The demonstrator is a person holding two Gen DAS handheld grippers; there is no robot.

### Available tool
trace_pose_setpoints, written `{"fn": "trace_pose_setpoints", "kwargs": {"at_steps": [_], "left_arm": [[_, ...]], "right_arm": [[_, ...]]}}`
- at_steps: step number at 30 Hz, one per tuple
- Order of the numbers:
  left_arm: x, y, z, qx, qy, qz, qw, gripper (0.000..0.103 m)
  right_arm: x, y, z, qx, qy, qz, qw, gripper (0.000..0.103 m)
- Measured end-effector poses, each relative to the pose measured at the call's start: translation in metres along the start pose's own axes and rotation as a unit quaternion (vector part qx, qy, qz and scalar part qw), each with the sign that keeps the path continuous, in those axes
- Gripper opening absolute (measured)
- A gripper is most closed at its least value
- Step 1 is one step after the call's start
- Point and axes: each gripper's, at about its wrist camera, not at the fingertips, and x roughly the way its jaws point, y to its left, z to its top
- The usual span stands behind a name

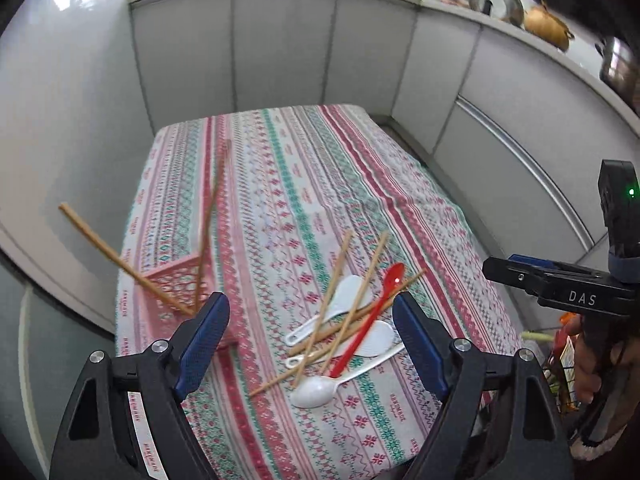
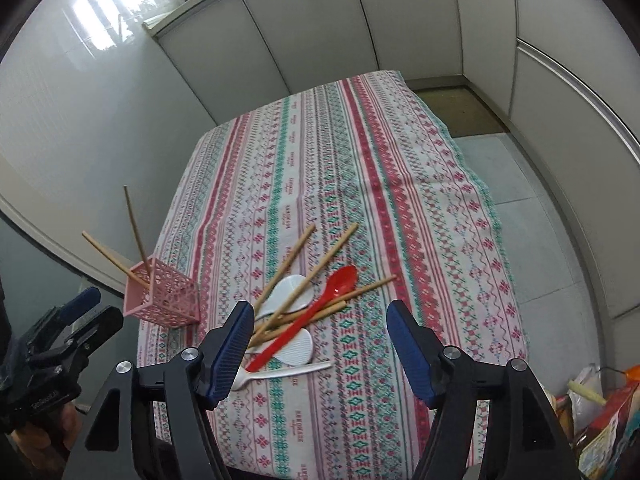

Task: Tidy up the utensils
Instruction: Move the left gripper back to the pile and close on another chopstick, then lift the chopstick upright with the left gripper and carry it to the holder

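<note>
A pink lattice holder [image 2: 162,294] stands near the table's left edge with two wooden chopsticks [image 2: 138,236] leaning out of it; it also shows in the left wrist view [image 1: 176,284]. A pile lies on the cloth: several wooden chopsticks [image 2: 316,270], a red spoon [image 2: 308,316], white rice paddles [image 2: 294,346] and a white spoon [image 2: 280,372]. In the left wrist view the red spoon [image 1: 372,312] and white spoon [image 1: 316,392] lie between my fingers. My left gripper [image 1: 310,344] is open and empty above the pile. My right gripper [image 2: 320,350] is open and empty just right of the pile.
The table carries a striped patterned cloth [image 2: 360,160]. White cabinets [image 2: 320,20] stand behind and to the right. Boxes and bags [image 2: 600,412] sit on the floor at the lower right. Pots [image 1: 496,0] sit on the counter. The right gripper's body [image 1: 580,288] shows at the right.
</note>
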Motion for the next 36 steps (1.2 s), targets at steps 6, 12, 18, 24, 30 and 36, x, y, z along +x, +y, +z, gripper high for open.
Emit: {"fn": "trace_pose_setpoints", "kwargs": {"at_steps": [6,12,18,24,30,36], "left_arm": [[0.05,-0.038,0.024,0.013,0.07,-0.01,0.9974,0.086],[0.114,-0.056,0.042,0.023,0.115,0.009,0.9931,0.084],[0.176,-0.049,0.048,0.006,0.136,0.025,0.9904,0.052],[0.222,-0.039,0.052,-0.028,0.147,0.015,0.9886,0.037],[0.248,-0.035,0.052,-0.032,0.141,0.02,0.9894,0.03],[0.25,-0.033,0.053,-0.023,0.141,0.029,0.9894,0.01]], "right_arm": [[0.003,-0.029,0.001,0.006,0.005,-0.058,0.998,0.075],[0.017,-0.057,0.004,0.045,0.029,-0.063,0.997,0.075],[0.033,-0.061,0.005,0.047,0.057,-0.069,0.995,0.075],[0.042,-0.068,0.008,0.064,0.072,-0.058,0.994,0.075],[0.048,-0.073,0.01,0.074,0.079,-0.057,0.993,0.075],[0.051,-0.072,0.01,0.078,0.083,-0.055,0.992,0.076]]}}
